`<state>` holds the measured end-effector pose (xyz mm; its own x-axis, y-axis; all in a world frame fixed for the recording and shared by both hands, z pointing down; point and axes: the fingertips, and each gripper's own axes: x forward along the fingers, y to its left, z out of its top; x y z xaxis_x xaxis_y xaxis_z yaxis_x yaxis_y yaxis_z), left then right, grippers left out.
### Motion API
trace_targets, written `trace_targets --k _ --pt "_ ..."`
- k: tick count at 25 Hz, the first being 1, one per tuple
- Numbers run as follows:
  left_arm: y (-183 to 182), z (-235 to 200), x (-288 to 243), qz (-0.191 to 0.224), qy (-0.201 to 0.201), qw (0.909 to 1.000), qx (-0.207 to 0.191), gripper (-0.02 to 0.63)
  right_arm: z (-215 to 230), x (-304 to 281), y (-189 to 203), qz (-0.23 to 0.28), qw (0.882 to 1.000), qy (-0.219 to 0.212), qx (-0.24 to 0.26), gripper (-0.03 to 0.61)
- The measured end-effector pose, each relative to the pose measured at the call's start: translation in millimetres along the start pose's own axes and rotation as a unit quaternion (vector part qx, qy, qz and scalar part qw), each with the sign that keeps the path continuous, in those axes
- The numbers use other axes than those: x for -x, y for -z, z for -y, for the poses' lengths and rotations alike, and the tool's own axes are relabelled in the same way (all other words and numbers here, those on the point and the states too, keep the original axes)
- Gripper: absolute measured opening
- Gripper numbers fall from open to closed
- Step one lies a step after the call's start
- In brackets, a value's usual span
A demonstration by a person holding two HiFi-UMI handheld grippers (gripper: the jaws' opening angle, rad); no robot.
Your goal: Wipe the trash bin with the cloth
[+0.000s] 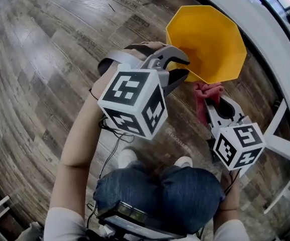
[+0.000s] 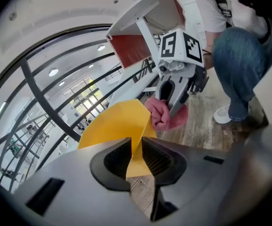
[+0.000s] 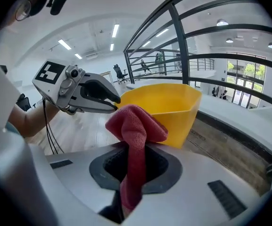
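Observation:
The yellow trash bin point(image 1: 210, 39) is tilted above the wooden floor, its opening facing up toward me. My left gripper point(image 1: 184, 70) is shut on the bin's near rim; in the left gripper view the yellow wall point(image 2: 112, 121) runs between the two pads of that gripper point(image 2: 136, 157). My right gripper point(image 1: 219, 103) is shut on a red cloth point(image 1: 205, 90), which hangs just below the bin's rim, beside its outer wall. In the right gripper view the cloth point(image 3: 136, 126) bunches up from the right gripper point(image 3: 135, 164) in front of the bin point(image 3: 168, 102), with the left gripper point(image 3: 117, 103) at the rim.
A white curved ledge point(image 1: 265, 44) with a black railing point(image 3: 173, 36) runs behind the bin. A white frame point(image 1: 285, 144) stands to the right. My knees in jeans point(image 1: 160, 190) and white shoes point(image 1: 127, 157) are below, and a black cable point(image 1: 109, 154) hangs from the left arm.

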<state>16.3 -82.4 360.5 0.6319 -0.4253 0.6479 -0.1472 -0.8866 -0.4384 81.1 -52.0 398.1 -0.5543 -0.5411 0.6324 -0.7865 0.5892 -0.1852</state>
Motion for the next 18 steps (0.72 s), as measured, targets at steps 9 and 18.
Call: trace_targets --k 9,18 --pt "-6.2 2.0 -7.8 0.023 -0.006 0.9996 0.015 0.071 19.0 -36.4 26.7 -0.039 0.999 0.021 -0.008 0.051" --pt "-20.6 7.6 -13.6 0.05 -0.006 0.9975 0.049 0.064 41.1 -73.5 72.4 -0.09 0.995 0.047 -0.009 0.051"
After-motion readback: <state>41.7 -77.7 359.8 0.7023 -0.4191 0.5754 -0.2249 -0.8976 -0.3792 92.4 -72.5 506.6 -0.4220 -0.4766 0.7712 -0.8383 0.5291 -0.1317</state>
